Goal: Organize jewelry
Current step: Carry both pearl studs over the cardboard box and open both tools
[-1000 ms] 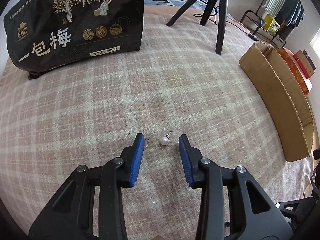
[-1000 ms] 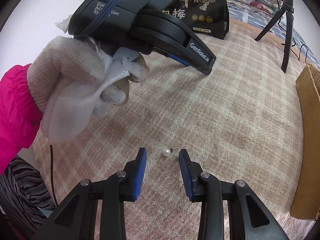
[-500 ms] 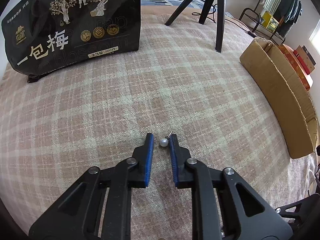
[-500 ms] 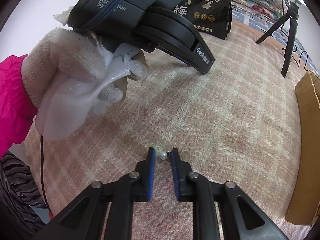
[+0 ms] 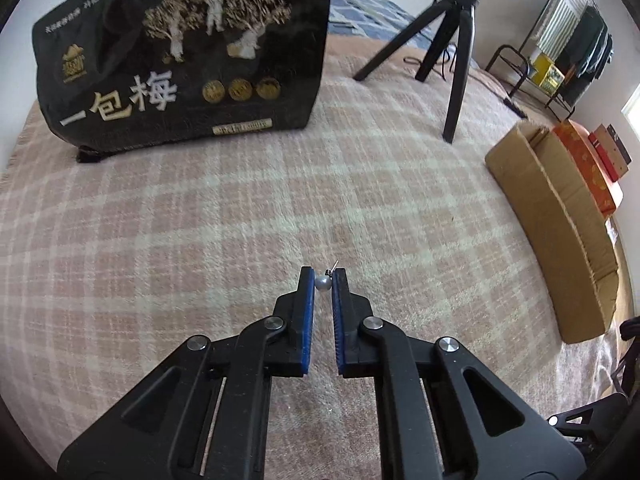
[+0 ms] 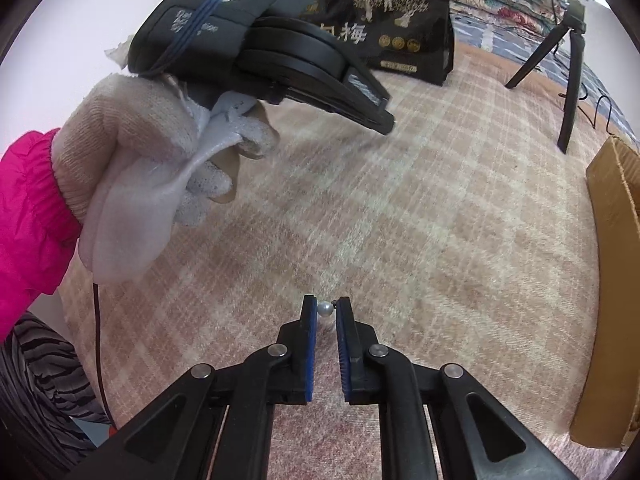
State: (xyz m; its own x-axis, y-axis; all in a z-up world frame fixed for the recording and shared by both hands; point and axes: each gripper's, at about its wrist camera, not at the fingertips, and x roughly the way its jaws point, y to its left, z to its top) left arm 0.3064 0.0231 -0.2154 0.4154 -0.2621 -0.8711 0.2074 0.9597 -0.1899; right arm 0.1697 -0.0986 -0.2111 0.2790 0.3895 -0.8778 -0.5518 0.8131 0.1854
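A small pearl stud earring (image 5: 322,282) is pinched between the blue pads of my left gripper (image 5: 323,280), held above the plaid blanket (image 5: 240,220) with its post pointing forward. A second pearl stud earring (image 6: 325,309) is pinched between the pads of my right gripper (image 6: 326,309), also above the blanket. In the right wrist view the left gripper's black body (image 6: 280,64) and the white-gloved hand (image 6: 160,152) holding it hang at the upper left.
A black printed bag (image 5: 180,60) stands at the back left. A black tripod (image 5: 452,48) stands at the back. A long cardboard box (image 5: 560,232) lies along the right edge; it also shows in the right wrist view (image 6: 616,280).
Both grippers closed from wide open onto their pearl earrings. Both have lifted off the blanket with the earrings, and the left one has moved toward the black bag.
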